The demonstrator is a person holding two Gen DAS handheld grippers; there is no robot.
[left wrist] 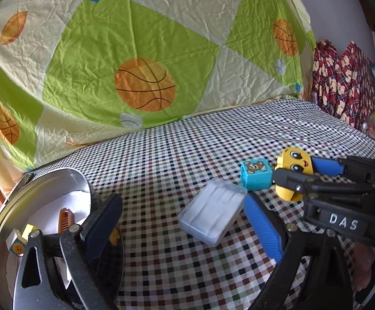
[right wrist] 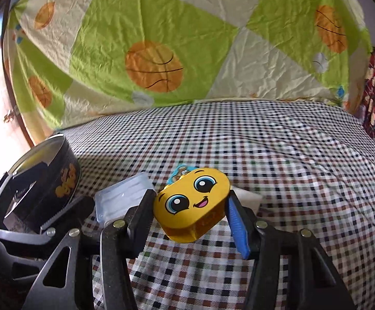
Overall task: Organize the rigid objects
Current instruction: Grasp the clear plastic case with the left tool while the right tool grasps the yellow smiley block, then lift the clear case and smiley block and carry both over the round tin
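Right up close, the right gripper (right wrist: 191,222) has its black and blue fingers (right wrist: 236,224) pressed on both sides of a yellow plastic block with a smiling face (right wrist: 192,204), holding it a little above the bed.

Behind everything, a big green and cream quilt with basketballs (left wrist: 125,59) fills the back. A checked bedsheet (right wrist: 290,170) covers the bed, with lots of bare room to the right, out to its far edge by a red patterned cloth (left wrist: 340,82).

At the left edge sits a round black metal tin (right wrist: 66,173) with small things inside. The left gripper (left wrist: 182,227) hangs over its rim, fingers (left wrist: 262,227) wide apart and holding nothing.

Between them lies a clear flat plastic box (left wrist: 213,214). Just beside it sits a small blue cube with a bear picture (left wrist: 256,174), touching the yellow block.
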